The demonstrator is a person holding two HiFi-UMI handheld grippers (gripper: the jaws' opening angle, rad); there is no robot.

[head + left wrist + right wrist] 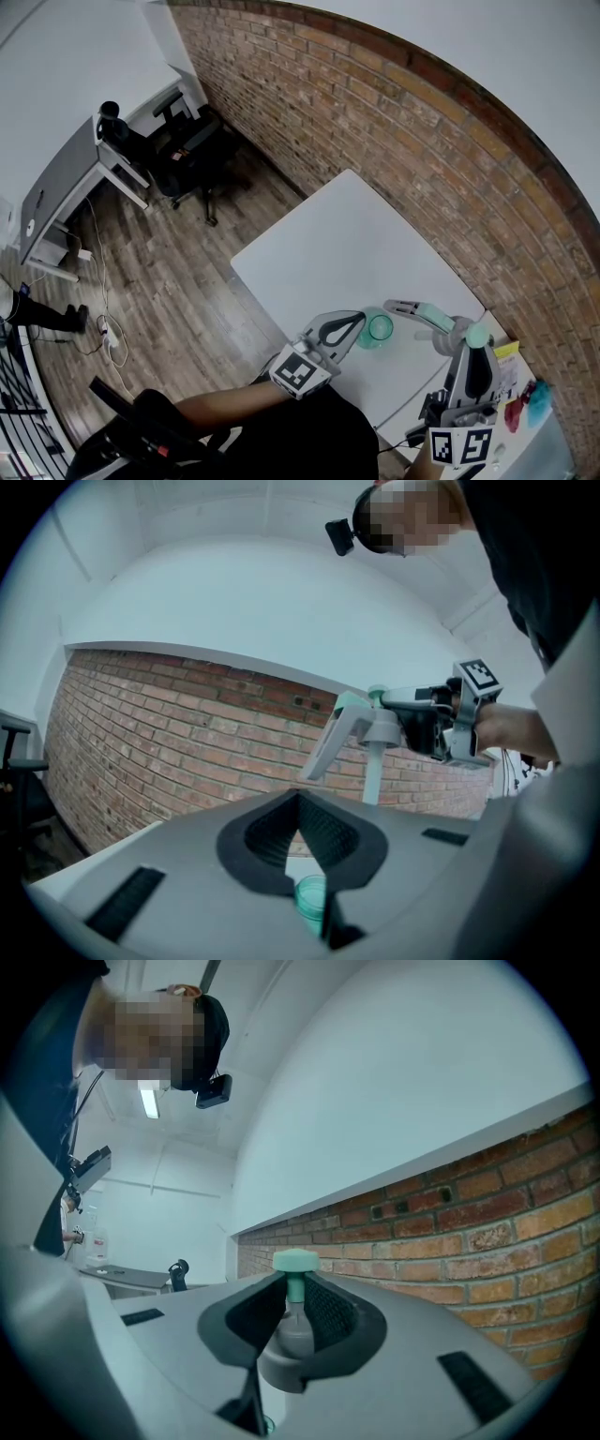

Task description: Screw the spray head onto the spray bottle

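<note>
A translucent green spray bottle [380,328] stands with its open mouth up near the front edge of the white table [347,244]. My left gripper [359,328] comes in level from the left and is shut on it. In the left gripper view the bottle's green neck [309,899] shows low between the closed jaws of the left gripper [307,855]. My right gripper [466,339] is shut on the grey and teal spray head [427,315], held to the right of the bottle and apart from it. The spray head [361,726] hangs above with its dip tube down. The spray head's teal top [295,1262] sticks up between the right gripper's [293,1314] pads.
A brick wall [394,159] runs along the table's far side. Small red and blue items [525,405] and a yellow one [507,351] lie at the right end. A desk [70,183] and office chairs [183,141] stand on the wood floor at the left, with cables nearby.
</note>
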